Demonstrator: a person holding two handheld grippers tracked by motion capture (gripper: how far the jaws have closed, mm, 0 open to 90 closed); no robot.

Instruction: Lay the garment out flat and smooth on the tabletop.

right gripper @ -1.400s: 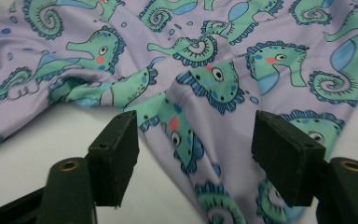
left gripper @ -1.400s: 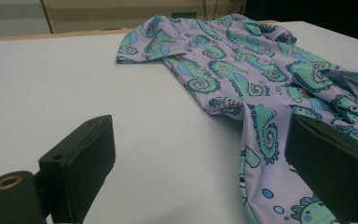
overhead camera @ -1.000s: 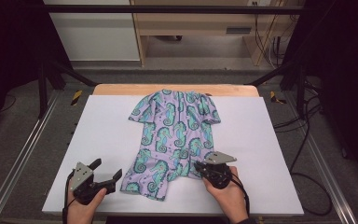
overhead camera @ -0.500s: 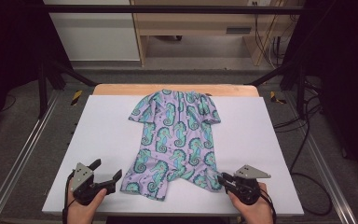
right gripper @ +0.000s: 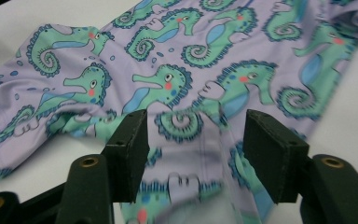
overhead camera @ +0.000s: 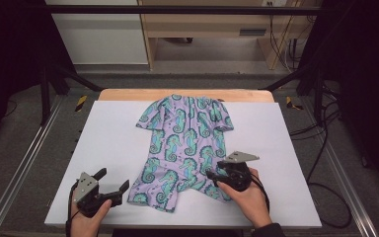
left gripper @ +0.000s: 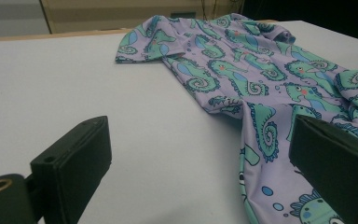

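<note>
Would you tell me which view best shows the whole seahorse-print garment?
The high view: the garment lies spread out, fully visible, on the white table. The left gripper view shows it slantwise from one side; the right gripper view shows a close-up of one leg.

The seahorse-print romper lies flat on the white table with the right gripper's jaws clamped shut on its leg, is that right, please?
Not quite: the right gripper has just been opening, and its jaws stand apart over the seahorse-print romper, fabric between them unpinched, as the right gripper view shows.
</note>
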